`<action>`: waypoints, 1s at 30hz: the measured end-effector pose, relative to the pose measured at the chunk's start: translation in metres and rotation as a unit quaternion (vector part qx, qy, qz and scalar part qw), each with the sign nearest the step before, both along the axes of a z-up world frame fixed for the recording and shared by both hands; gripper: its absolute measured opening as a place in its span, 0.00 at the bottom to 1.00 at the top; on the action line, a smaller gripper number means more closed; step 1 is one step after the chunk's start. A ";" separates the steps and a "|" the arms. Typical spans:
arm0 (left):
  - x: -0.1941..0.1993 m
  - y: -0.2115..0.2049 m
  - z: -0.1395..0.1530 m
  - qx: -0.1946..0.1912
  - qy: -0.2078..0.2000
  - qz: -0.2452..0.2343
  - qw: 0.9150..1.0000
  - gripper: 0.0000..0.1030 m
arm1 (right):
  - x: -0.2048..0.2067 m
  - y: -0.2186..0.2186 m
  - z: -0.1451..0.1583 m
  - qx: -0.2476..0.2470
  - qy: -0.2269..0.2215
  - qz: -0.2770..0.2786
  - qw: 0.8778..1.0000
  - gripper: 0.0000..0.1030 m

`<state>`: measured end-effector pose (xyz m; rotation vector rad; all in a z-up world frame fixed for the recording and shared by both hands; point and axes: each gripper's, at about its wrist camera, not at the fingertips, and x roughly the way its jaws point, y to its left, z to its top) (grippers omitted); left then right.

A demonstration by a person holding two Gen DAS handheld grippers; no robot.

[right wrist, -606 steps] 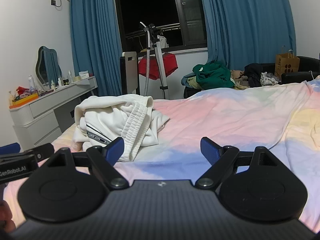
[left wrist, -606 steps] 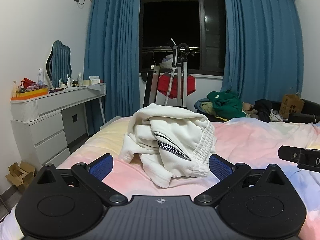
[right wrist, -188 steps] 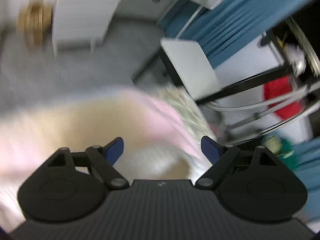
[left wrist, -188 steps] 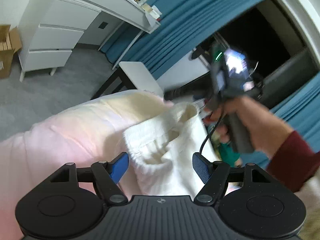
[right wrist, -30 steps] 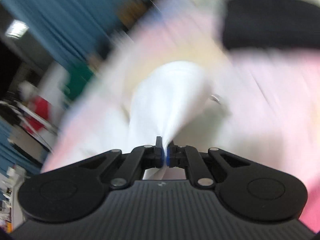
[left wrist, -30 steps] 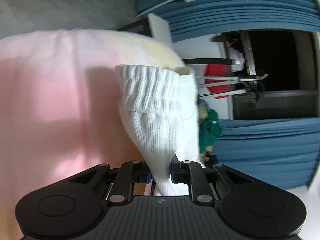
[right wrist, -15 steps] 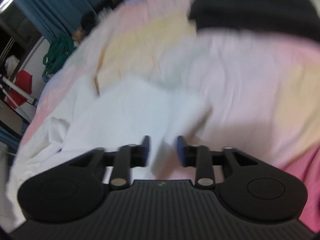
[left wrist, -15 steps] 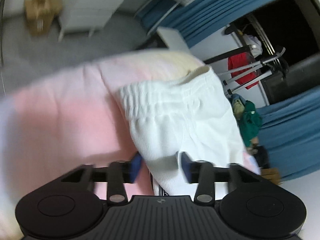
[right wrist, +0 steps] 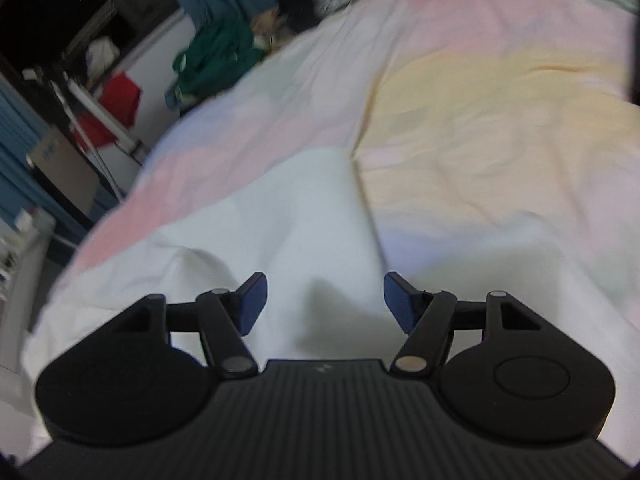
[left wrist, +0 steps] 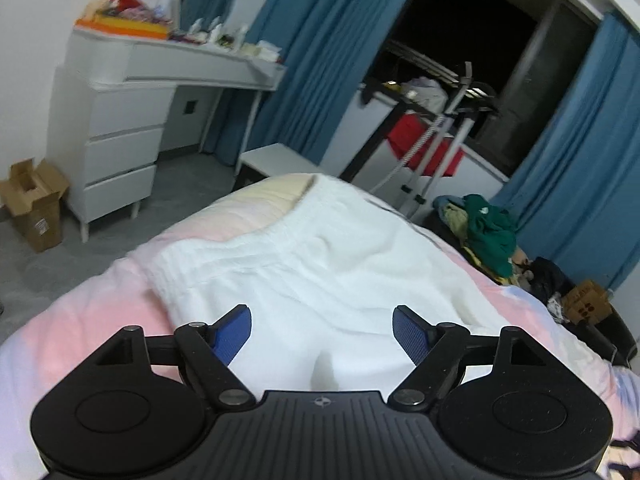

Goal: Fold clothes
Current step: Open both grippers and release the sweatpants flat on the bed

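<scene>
A: Entry one, the bed (left wrist: 100,312). What lies on it?

B: The trousers (left wrist: 320,280), spread flat on the bed, waistband toward its far end. The left gripper (left wrist: 322,330) hangs over them at the near side, jaws opening, cloth below but not between the fingers (left wrist: 232,332).

A: And the right gripper (right wrist: 324,300)?

B: Also over the trousers (right wrist: 280,220) on the bed (right wrist: 480,140), jaws opening, nothing pinched.

A: Left of the bed?

B: The dresser (left wrist: 120,132), bottles on its tabletop; a cardboard box (left wrist: 34,204) on the floor left of that.

A: Beyond the bed?

B: The drying rack (left wrist: 432,128) behind its far end, curtains (left wrist: 320,48) and window behind that. A clothes heap (left wrist: 488,232) right of the bed.
</scene>
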<state>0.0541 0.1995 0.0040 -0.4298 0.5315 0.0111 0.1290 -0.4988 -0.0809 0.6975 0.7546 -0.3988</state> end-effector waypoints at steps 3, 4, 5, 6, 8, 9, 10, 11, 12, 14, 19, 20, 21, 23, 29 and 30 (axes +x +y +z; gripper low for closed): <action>0.007 -0.016 -0.004 0.020 -0.013 -0.014 1.000 0.77 | 0.031 -0.002 -0.024 -0.014 0.052 -0.041 0.998 0.64; 0.011 -0.022 -0.006 0.025 -0.013 -0.020 0.999 0.77 | 0.037 -0.002 -0.031 -0.020 0.071 -0.061 0.995 0.64; 0.014 -0.025 -0.009 0.027 -0.011 -0.027 0.999 0.77 | 0.039 -0.003 -0.035 -0.017 0.075 -0.081 0.994 0.65; 0.016 -0.029 -0.012 0.028 -0.008 -0.035 0.999 0.77 | 0.040 -0.002 -0.035 -0.016 0.067 -0.093 0.993 0.63; 0.022 -0.037 -0.020 0.035 -0.002 -0.050 0.998 0.76 | 0.044 0.003 -0.030 -0.024 0.051 -0.105 0.993 0.44; 0.024 -0.040 -0.023 0.038 0.000 -0.056 0.998 0.76 | 0.047 0.009 -0.026 -0.034 0.049 -0.105 0.993 0.36; 0.025 -0.044 -0.025 0.041 -0.001 -0.061 0.997 0.75 | 0.050 0.016 -0.021 -0.045 0.047 -0.106 0.992 0.19; 0.026 -0.047 -0.026 0.044 -0.002 -0.066 0.997 0.75 | 0.053 0.022 -0.017 -0.056 0.046 -0.107 0.992 0.11; 0.026 -0.050 -0.027 0.047 -0.003 -0.070 0.996 0.74 | 0.059 0.033 -0.012 -0.071 0.044 -0.106 0.991 0.10; 0.024 -0.052 -0.026 0.056 -0.013 -0.070 0.996 0.73 | 0.067 0.059 0.003 -0.120 0.026 -0.094 0.988 0.09; 0.020 -0.057 -0.024 0.071 -0.031 -0.067 0.995 0.71 | 0.088 0.142 0.044 -0.263 -0.073 -0.019 0.962 0.09; 0.021 -0.056 -0.025 0.069 -0.030 -0.064 0.995 0.71 | 0.091 0.157 0.048 -0.274 -0.093 -0.002 0.957 0.09; 0.021 -0.054 -0.026 0.066 -0.027 -0.060 0.996 0.71 | 0.094 0.172 0.047 -0.271 -0.110 0.022 0.956 0.09; 0.023 -0.048 -0.028 0.058 -0.021 -0.052 0.997 0.70 | 0.101 0.198 0.037 -0.261 -0.117 0.086 0.954 0.09; 0.032 -0.038 -0.035 0.040 0.001 -0.032 0.999 0.69 | 0.112 0.240 -0.002 -0.230 -0.071 0.220 0.945 0.18; 0.032 -0.038 -0.035 0.040 0.003 -0.032 0.999 0.69 | 0.111 0.238 0.002 -0.217 -0.072 0.220 0.948 0.21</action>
